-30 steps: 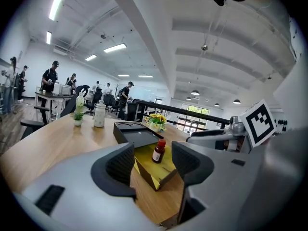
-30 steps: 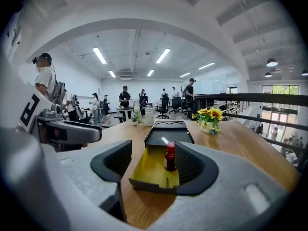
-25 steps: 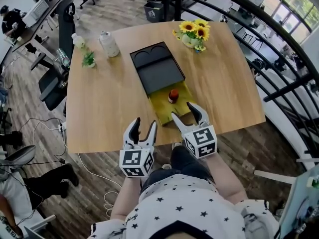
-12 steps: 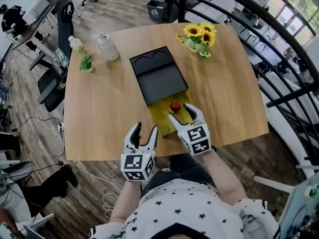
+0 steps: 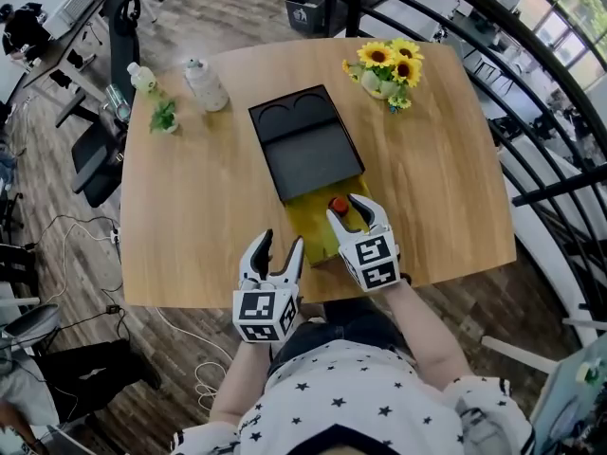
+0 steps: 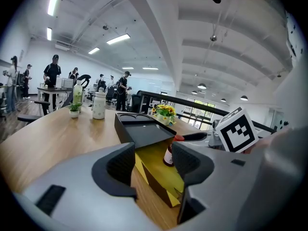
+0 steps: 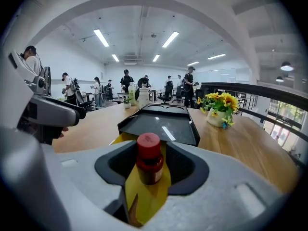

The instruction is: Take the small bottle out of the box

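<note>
Right gripper view: my right gripper [image 7: 153, 166] has its jaws either side of the small bottle [image 7: 149, 159], one at its 9 o'clock and one at its 3 o'clock. They are closing. I can see a gap on both sides, so the pads are not pressing on the glass yet. The bottle stands upright, red cap up, on the yellow tray [image 5: 316, 227]. That tray is drawn out of the black box [image 5: 305, 146] towards 6 o'clock on the table [image 5: 190, 207].

My left gripper [image 5: 280, 245] hangs off the table's near edge, at about 7 o'clock from the bottle. Its jaws are apart with nothing between them, and it touches neither tray nor box.

I judge this to be the grasp itself: the approach is done and the lift has not begun. The next move calls for finishing the squeeze on the bottle's body below the cap, squarely, so that it does not tip. Then I should lift straight up until it clears the tray's low walls and carry it off to bare wood. The tray looks light and may drag along, so my idle left tool may have to steady it.
</note>
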A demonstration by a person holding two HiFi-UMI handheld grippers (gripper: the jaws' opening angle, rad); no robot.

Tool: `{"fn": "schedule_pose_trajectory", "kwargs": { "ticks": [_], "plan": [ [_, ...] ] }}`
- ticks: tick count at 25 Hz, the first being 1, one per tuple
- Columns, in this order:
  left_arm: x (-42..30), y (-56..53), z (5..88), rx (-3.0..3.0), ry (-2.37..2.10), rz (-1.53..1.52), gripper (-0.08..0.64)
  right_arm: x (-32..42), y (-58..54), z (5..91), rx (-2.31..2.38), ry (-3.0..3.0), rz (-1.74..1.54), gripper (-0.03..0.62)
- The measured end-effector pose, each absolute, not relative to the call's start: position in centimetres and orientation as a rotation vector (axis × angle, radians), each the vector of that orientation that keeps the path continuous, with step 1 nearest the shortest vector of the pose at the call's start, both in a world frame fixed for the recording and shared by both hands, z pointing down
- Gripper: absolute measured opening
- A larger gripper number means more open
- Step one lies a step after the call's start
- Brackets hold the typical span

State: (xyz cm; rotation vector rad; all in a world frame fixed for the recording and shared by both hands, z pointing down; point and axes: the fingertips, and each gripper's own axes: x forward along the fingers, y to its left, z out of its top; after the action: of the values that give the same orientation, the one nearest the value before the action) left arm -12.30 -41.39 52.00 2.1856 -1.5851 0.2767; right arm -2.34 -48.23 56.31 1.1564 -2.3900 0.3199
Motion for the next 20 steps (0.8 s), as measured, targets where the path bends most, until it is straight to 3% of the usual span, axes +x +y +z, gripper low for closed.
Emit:
{"fn": "schedule_pose_trajectory", "kwargs": {
  "ticks": [3, 20],
  "plan": [
    [-12.3, -41.5, 52.2, 2.181, -1.584, 0.285, 0.222, -2.8, -48.3, 56.0, 1.157, -2.408, 0.322, 0.156],
    [-12.6, -39.5, 51.0, 2.200, -1.598, 0.266, 0.222, -2.9, -47.1, 53.8, 1.200, -2.426, 0.298, 0.146]
  ]
}}
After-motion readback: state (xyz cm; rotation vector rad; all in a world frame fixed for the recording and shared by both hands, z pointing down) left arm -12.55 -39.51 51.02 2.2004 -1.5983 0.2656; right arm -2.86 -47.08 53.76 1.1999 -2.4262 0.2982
